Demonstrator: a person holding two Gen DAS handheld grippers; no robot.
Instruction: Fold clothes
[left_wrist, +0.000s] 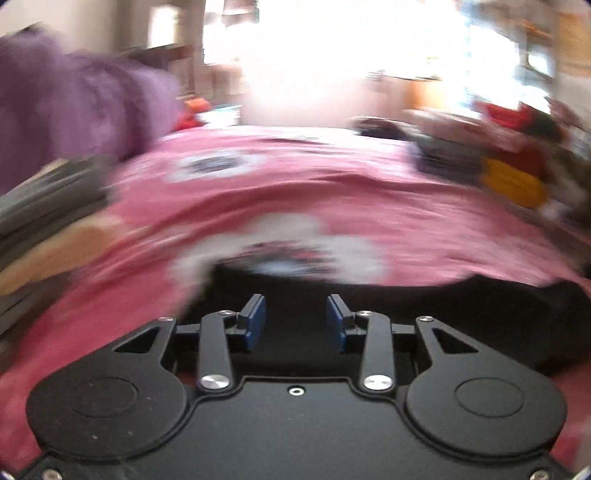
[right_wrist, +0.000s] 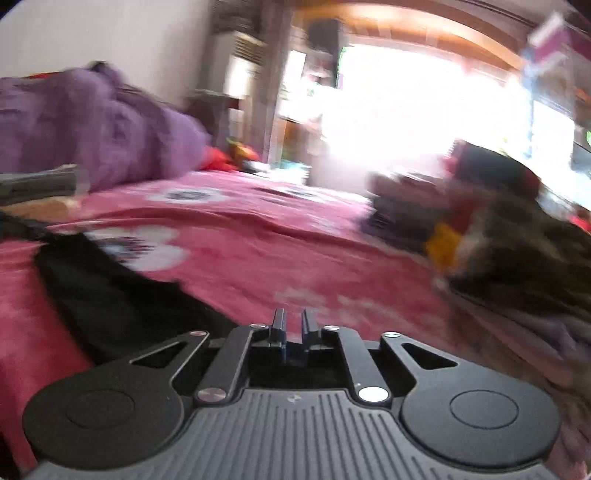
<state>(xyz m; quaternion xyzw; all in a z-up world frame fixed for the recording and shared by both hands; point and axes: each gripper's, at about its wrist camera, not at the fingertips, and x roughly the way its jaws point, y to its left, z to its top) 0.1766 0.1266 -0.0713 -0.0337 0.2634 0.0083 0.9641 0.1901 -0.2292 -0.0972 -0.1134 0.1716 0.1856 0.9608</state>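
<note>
Both tools are black with silver screws and round side discs. The left tool (left_wrist: 296, 322) has blue pads (left_wrist: 256, 323). The right tool (right_wrist: 293, 332) has a ribbed grey base.

A black garment (left_wrist: 424, 314) lies spread flat on the pink flowered bedspread (left_wrist: 295, 206), its upper edge crossing a white flower print. Farther along the bedspread a blurred heap of mixed clothes (right_wrist: 498, 221) sits, showing red, yellow and dark pieces.

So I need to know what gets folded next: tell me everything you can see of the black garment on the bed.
The black garment is dark, soft-looking cloth, lying flat and unfolded on the pink flowered bedspread. It lies under the open left gripper, which holds nothing. The right view shows it to the left of the right gripper. Blur hides details.
</note>
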